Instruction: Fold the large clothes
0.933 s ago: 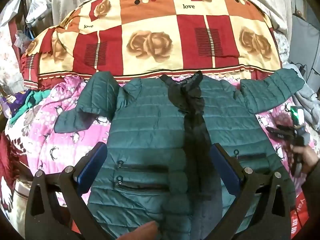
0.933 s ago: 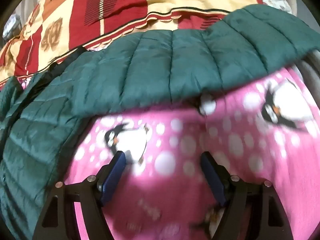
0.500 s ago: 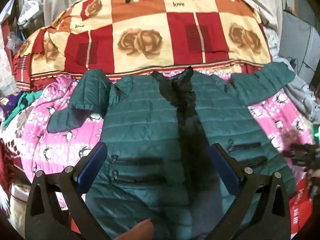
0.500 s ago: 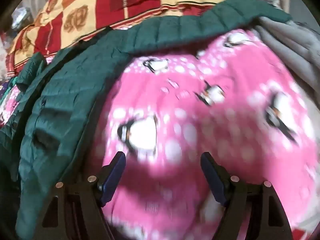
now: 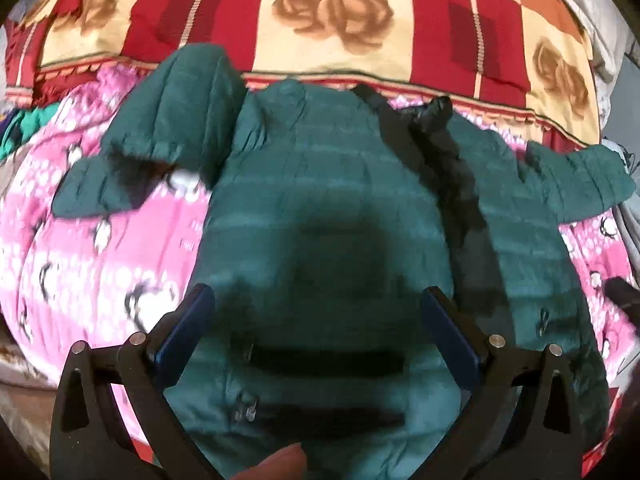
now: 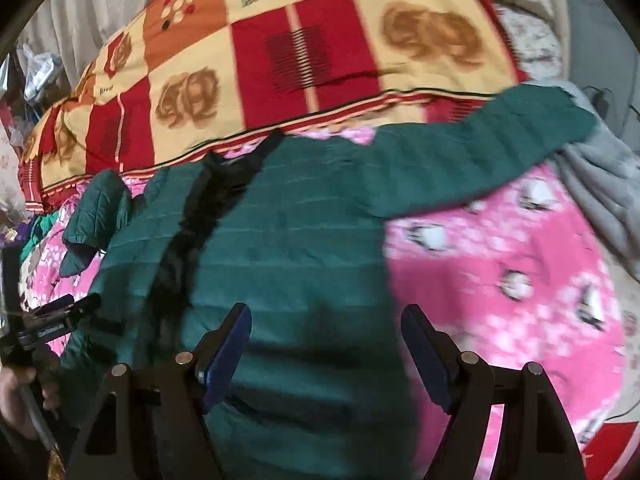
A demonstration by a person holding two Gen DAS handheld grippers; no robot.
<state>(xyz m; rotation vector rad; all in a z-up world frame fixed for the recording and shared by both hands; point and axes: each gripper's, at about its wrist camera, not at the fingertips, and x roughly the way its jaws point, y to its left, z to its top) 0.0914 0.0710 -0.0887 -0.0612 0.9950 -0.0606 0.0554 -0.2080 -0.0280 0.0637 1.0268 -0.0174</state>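
A dark green quilted jacket [image 5: 320,208] lies front up on the pink penguin blanket [image 5: 100,264], its black lining showing along the open front. Its left sleeve [image 5: 160,136] is bent; its right sleeve [image 5: 580,180] lies stretched out. My left gripper [image 5: 316,320] is open and empty above the jacket's lower left front with the zip pockets. In the right wrist view the jacket [image 6: 300,260] fills the middle, and my right gripper [image 6: 326,344] is open and empty above its lower right side. The left gripper [image 6: 60,312] shows at that view's left edge.
A red, cream and orange rose-patterned quilt [image 5: 340,20] lies piled behind the jacket. A grey cloth [image 6: 600,184] lies at the right by the sleeve end. Pink blanket [image 6: 500,280] extends right of the jacket. Clutter lies at the far left.
My left gripper has moved in lower and closer over the jacket's left front. My right gripper has swung left from the pink blanket to above the jacket's right side. Both stay open.
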